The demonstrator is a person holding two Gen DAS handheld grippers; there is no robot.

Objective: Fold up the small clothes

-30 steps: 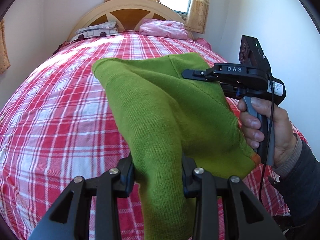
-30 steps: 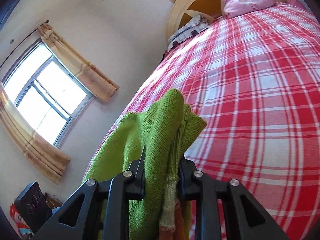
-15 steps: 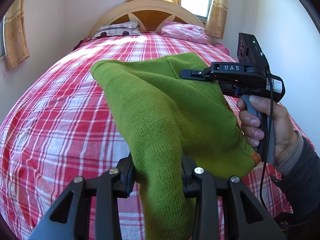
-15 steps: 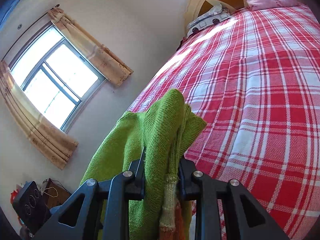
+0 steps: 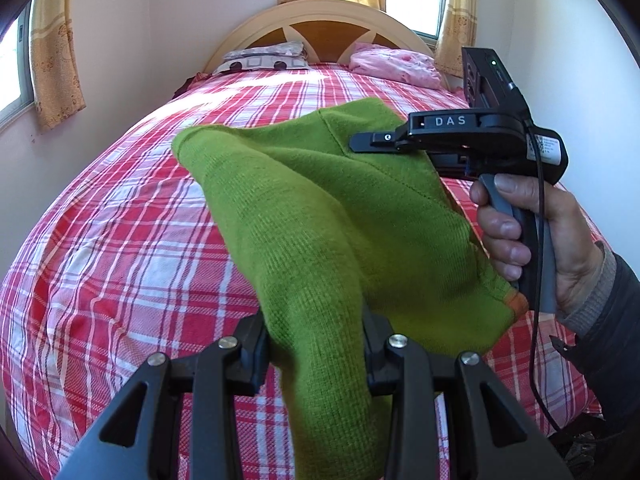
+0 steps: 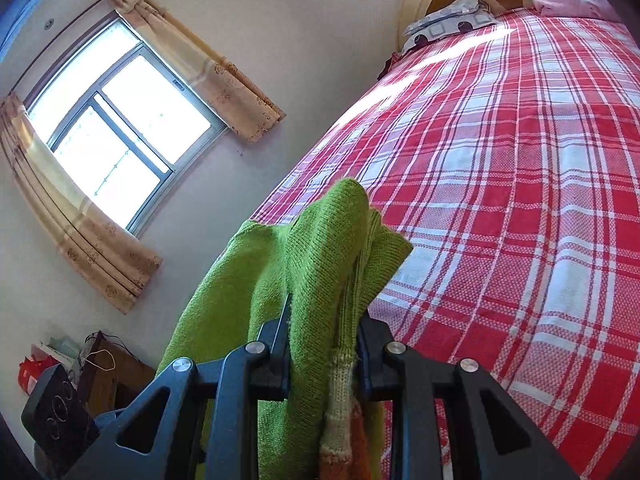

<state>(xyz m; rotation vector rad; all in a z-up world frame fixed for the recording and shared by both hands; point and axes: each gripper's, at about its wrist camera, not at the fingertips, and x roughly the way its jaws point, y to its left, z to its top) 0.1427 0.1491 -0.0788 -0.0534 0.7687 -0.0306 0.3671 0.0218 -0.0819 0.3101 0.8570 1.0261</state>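
Above the plaid bed, the left gripper is clamped on the green sweater, hanging airborne. Right wrist view: right gripper pinches bunched knit layers; an uneven bite could let one slip, skewing the fold.

Your right gripper is matte black, stamped "DAS", trailing a thin black cable. Your bare hand shows a dark sleeve with a grey cuff.
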